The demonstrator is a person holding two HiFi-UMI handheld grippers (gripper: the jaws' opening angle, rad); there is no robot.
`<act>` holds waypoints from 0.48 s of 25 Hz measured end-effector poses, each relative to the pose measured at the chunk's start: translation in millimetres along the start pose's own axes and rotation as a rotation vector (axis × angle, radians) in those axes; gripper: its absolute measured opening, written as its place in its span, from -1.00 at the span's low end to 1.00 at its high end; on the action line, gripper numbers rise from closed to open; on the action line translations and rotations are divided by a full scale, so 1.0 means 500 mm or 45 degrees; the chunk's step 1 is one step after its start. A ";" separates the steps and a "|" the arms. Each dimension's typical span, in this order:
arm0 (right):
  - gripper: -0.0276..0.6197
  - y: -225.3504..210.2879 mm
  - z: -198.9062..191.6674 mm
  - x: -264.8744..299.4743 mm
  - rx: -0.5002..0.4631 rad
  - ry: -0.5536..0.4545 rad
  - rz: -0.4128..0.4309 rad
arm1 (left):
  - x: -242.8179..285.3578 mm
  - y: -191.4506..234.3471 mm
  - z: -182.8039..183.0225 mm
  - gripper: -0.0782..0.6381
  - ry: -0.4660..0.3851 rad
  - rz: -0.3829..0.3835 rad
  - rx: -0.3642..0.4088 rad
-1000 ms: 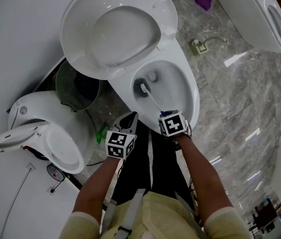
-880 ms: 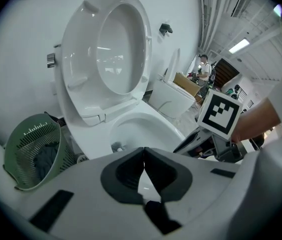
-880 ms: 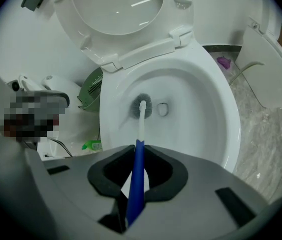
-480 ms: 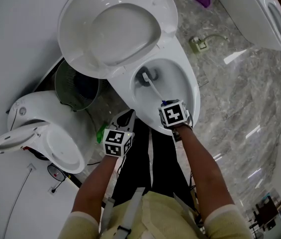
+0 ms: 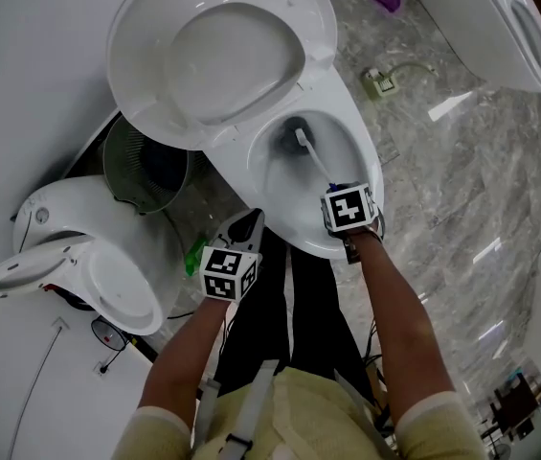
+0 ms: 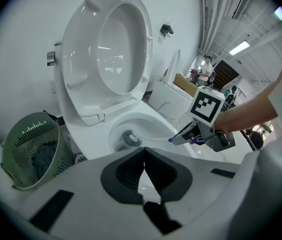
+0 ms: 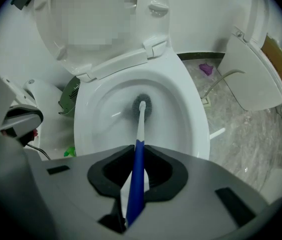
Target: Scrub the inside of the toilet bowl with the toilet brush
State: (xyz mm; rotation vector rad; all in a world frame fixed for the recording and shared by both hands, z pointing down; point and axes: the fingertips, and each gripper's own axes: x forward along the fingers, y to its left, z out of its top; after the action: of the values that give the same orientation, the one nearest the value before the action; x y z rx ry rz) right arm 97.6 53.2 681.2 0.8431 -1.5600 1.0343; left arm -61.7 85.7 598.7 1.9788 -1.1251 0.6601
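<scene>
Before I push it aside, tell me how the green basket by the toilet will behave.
The green basket looks like thin open mesh, so probably light and easy to slide. It tapers toward its base, so a high push might tip it.

No legible words, brands or numbers; only black-and-white square markers on the left gripper (image 6: 143,159) and right gripper (image 7: 138,156).
</scene>
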 end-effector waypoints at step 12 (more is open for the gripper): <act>-0.69 -0.033 -0.119 -0.011 -0.035 0.091 -0.076 | 0.002 -0.005 0.001 -0.75 -0.002 0.008 -0.003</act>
State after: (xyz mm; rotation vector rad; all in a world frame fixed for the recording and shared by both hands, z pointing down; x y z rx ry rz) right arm 135.7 102.2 684.7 0.8203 -1.4773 0.9871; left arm -59.2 85.5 598.4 1.9751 -1.1334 0.6603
